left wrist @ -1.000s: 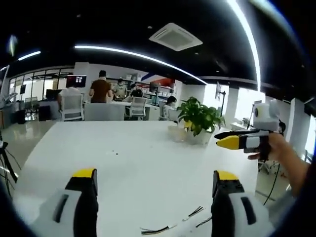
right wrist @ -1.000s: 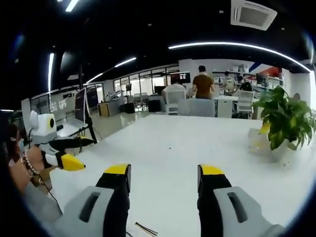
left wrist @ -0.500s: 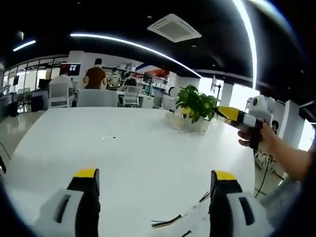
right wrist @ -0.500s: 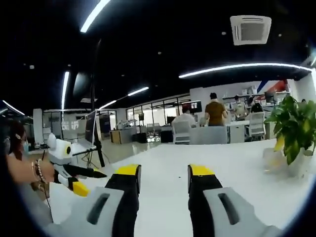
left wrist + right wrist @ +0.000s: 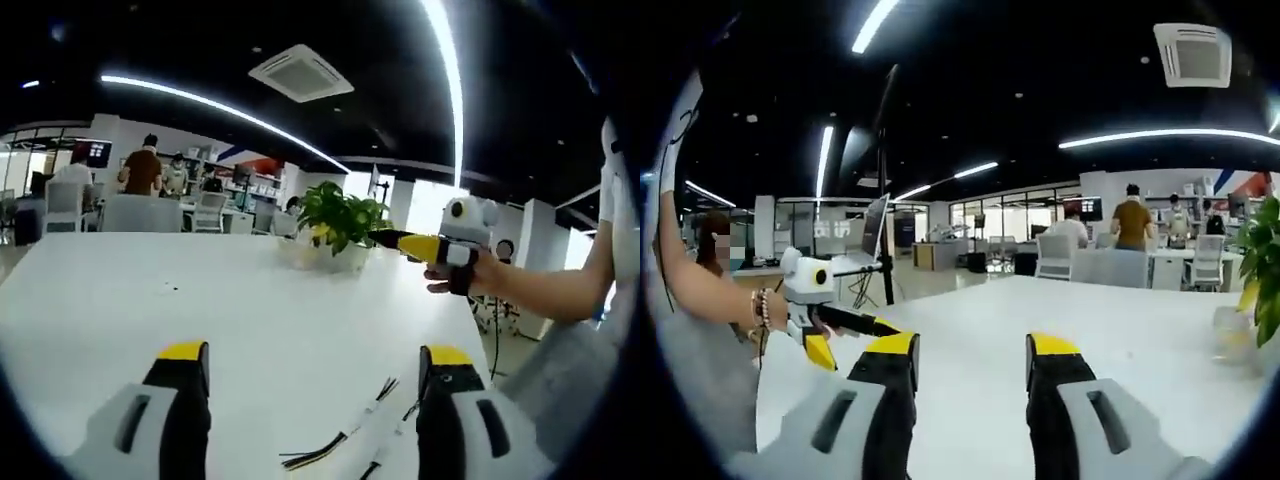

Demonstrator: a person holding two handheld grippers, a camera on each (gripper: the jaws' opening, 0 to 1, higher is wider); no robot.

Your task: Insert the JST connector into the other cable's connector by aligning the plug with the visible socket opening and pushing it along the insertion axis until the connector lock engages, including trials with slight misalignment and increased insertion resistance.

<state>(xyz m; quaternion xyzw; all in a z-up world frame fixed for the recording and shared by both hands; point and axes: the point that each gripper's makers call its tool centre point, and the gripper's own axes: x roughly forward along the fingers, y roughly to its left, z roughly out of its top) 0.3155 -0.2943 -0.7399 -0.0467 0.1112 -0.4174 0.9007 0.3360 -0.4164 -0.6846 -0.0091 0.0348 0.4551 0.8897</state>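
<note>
No text or labels are legible

An open-plan office: desks (image 5: pixel 1140 262), office chairs (image 5: pixel 62 203), monitors (image 5: pixel 876 215), ceiling strip lights (image 5: pixel 200 97).

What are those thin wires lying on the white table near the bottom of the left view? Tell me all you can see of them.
The cables are thin bundled leads, dark with pale stretches, lying loose on the white table between the left tool's two yellow-tipped jaws, nearer the right jaw. One dark end fans into separate strands. They run slantwise toward the view's bottom edge. Nothing grips them; only the table touches them. Connector details are too small to tell.
</note>
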